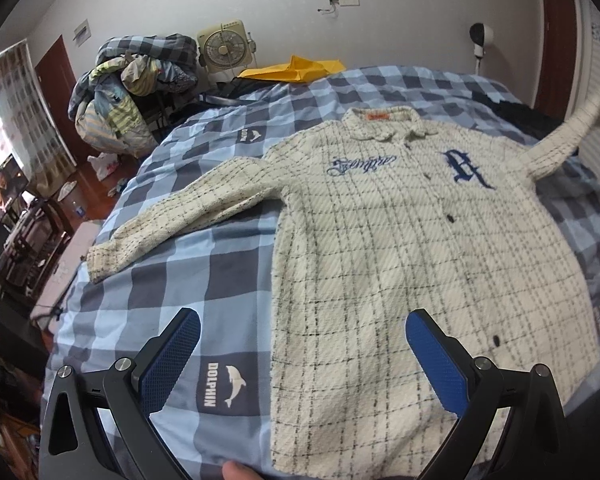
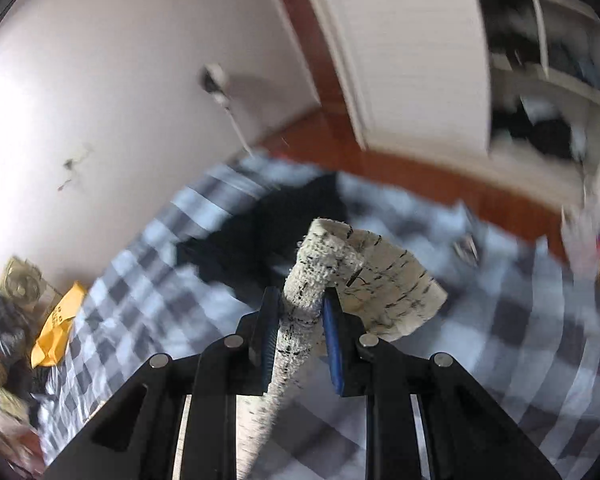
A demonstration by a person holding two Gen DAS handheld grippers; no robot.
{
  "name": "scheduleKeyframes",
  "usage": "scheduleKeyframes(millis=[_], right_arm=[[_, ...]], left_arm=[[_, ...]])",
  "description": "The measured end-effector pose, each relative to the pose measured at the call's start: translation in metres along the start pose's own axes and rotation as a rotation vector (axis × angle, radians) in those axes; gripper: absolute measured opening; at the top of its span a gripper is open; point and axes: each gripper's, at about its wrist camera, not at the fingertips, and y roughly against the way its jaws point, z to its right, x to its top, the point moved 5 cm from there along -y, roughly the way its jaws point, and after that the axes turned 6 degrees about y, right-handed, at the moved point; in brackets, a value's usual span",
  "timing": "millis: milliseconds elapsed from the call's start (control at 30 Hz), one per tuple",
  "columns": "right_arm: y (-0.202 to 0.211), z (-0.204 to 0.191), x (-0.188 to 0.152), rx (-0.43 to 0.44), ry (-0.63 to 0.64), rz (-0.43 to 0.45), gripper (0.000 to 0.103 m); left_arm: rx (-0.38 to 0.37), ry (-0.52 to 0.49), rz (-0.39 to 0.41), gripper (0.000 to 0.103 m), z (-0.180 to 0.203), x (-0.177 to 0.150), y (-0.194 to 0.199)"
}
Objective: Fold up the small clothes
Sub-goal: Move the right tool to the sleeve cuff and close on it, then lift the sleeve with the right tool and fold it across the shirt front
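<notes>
1. The cream woven plaid button-up shirt (image 1: 400, 248) lies face up on the blue-and-grey checked bedsheet (image 1: 172, 264), just ahead of the left gripper (image 1: 300, 356), whose jaws are spread with nothing between them.
2. The right gripper (image 2: 298, 320) is clamped on the shirt's cuff (image 2: 320, 264), lifted off the bed.
3. The sheet reads "DOLPHIN" (image 1: 211, 385); the shirt's blue script isn't readable.

free: checked bedspread (image 1: 204, 264) left of jacket (image 1: 400, 248) | blocked: clothes pile (image 1: 140, 80) beyond bed
</notes>
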Motion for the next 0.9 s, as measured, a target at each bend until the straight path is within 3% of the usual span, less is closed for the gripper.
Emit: scheduleKeyframes(millis=[67,133,200,233,300,367,433,467,500,567,700,800,900], right_arm=[[0.022,-0.061,0.006,0.068,0.079,0.060,0.017],[0.041,-0.111,0.003,0.136,0.151,0.109,0.010],[0.077,-0.191,-0.018,0.248,0.262,0.155,0.010],[0.084,-0.212,-0.029,0.296,0.288,0.149,0.010],[0.102,-0.285,-0.084,0.481,0.393,0.056,0.010],[0.098,-0.320,-0.136,0.503,0.467,-0.040,0.010],[0.086,-0.331,-0.173,0.515,0.507,-0.120,0.014],[0.073,-0.331,-0.195,0.497,0.545,-0.161,0.025],[0.063,-0.330,-0.209,0.468,0.582,-0.179,0.048],[0.033,-0.310,-0.233,0.365,0.668,-0.181,0.074],[-0.036,-0.247,-0.234,0.117,0.746,-0.171,0.076],[-0.094,-0.214,-0.236,-0.037,0.847,-0.244,0.076],[-0.112,-0.214,-0.256,-0.144,0.966,-0.269,0.076]], left_arm=[[-0.024,0.013,0.011,0.103,-0.001,0.001,0.005],[-0.045,0.024,0.021,0.103,-0.003,0.002,0.010],[-0.057,0.030,0.030,0.103,-0.006,0.002,0.013],[-0.061,0.035,0.038,0.103,-0.008,0.002,0.015],[-0.062,0.043,0.042,0.103,-0.012,0.003,0.017],[-0.074,0.059,0.040,0.103,-0.016,0.002,0.019],[-0.091,0.065,0.035,0.103,-0.018,-0.001,0.021],[-0.096,0.061,0.035,0.103,-0.018,-0.003,0.023],[-0.098,0.055,0.039,0.103,-0.017,-0.004,0.025],[-0.098,0.042,0.056,0.103,-0.016,-0.004,0.029],[-0.109,0.027,0.070,0.103,-0.011,-0.003,0.034],[-0.113,0.027,0.068,0.103,-0.011,0.000,0.032],[-0.110,0.042,0.050,0.103,-0.014,0.002,0.026]])
